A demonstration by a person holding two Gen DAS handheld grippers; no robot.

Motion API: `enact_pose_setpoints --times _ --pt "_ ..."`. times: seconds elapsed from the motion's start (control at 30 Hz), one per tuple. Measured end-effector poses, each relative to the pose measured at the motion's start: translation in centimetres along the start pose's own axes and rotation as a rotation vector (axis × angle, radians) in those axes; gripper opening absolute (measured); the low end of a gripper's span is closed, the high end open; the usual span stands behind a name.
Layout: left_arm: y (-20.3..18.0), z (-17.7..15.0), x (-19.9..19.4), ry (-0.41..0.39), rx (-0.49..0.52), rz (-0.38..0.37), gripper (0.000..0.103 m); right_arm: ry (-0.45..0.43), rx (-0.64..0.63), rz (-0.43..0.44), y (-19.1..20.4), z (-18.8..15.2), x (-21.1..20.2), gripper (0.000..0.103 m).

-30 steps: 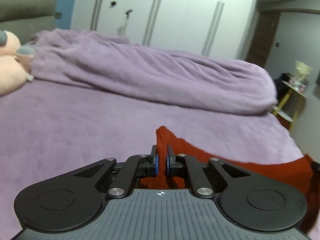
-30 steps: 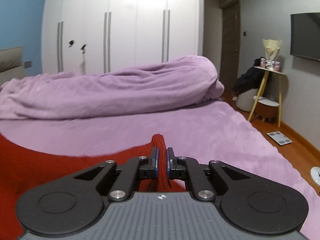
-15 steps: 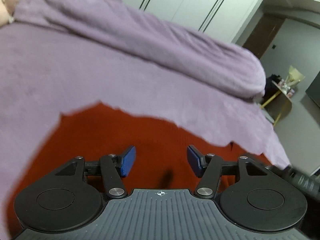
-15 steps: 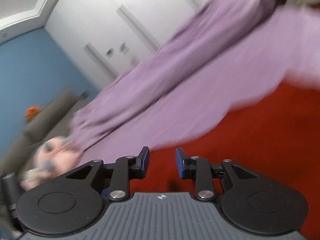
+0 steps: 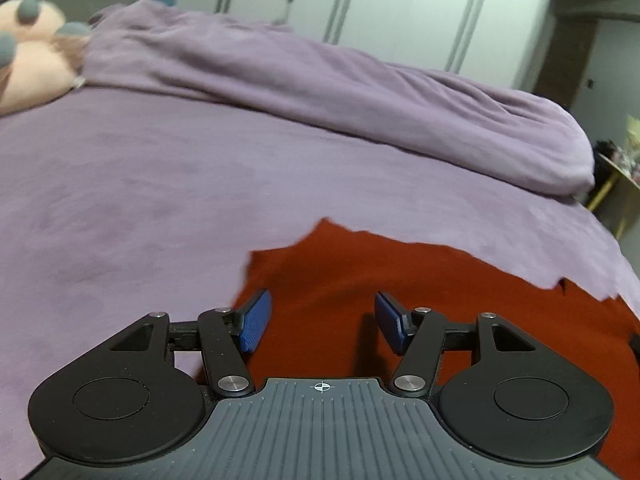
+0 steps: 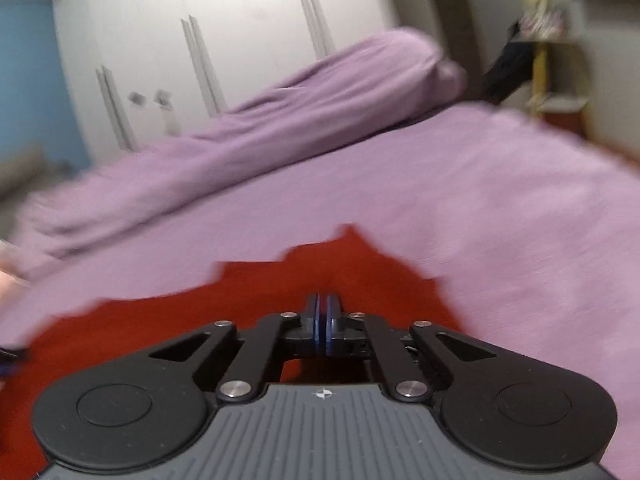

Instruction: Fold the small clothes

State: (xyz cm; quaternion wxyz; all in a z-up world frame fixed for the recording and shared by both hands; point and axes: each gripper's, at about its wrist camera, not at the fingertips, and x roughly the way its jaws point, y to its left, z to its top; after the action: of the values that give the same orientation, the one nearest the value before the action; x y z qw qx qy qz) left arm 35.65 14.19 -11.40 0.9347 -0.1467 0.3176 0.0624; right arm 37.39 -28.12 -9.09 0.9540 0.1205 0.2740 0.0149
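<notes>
A red knitted garment lies spread on the purple bed sheet. My left gripper hangs low over its left edge, open, with its blue pads wide apart and only flat cloth showing below them. In the blurred right wrist view the same red garment lies under my right gripper. Its jaws are closing, the blue pads stand together, and no cloth shows between them.
A rolled purple duvet crosses the far side of the bed. A peach plush toy sits at the far left. White wardrobe doors stand behind. A yellow-legged side table stands right of the bed.
Both grippers held up a fold of the red garment, then let go. It now lies flat. Both have sunk toward the bed. The right gripper opened, then shut again.
</notes>
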Motion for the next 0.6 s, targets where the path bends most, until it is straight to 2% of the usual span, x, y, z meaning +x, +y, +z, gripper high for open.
enact_pose_setpoints --times 0.07,0.17,0.2,0.23,0.27,0.3,0.37,0.5,0.6 --pt "0.7 0.2 -0.4 0.019 -0.015 0.019 0.064 0.006 0.035 -0.004 -0.6 0.1 -0.2 0.01" --pt "1.8 0.3 -1.5 0.034 0.0 0.085 0.064 0.026 -0.005 -0.069 -0.3 0.0 -1.3 0.011" --pt "2.3 0.2 -1.9 0.045 0.008 0.103 0.064 0.031 -0.017 -0.085 -0.5 0.0 -1.9 0.017" --pt "2.9 0.0 -2.2 0.057 0.019 0.12 0.064 0.042 -0.019 -0.097 -1.0 -0.2 -2.9 0.029" --pt "3.5 -0.4 -2.7 0.07 0.03 0.124 0.064 0.06 -0.013 -0.106 -1.5 -0.7 -3.8 0.033" --pt "4.2 -0.9 -3.2 0.089 0.036 0.116 0.064 0.09 0.005 -0.101 -2.3 -0.9 -5.0 0.044" --pt "5.1 -1.9 -4.3 0.127 0.045 0.122 0.064 0.127 0.059 -0.085 -3.9 -1.7 -7.5 0.047" --pt "6.3 -3.9 -7.9 0.144 -0.013 0.044 0.063 0.168 0.136 -0.053 -6.3 -3.5 -12.3 0.047" --pt "6.9 -4.9 -10.0 0.177 -0.142 -0.068 0.064 0.2 0.252 0.035 -7.4 -4.6 -14.0 0.048"
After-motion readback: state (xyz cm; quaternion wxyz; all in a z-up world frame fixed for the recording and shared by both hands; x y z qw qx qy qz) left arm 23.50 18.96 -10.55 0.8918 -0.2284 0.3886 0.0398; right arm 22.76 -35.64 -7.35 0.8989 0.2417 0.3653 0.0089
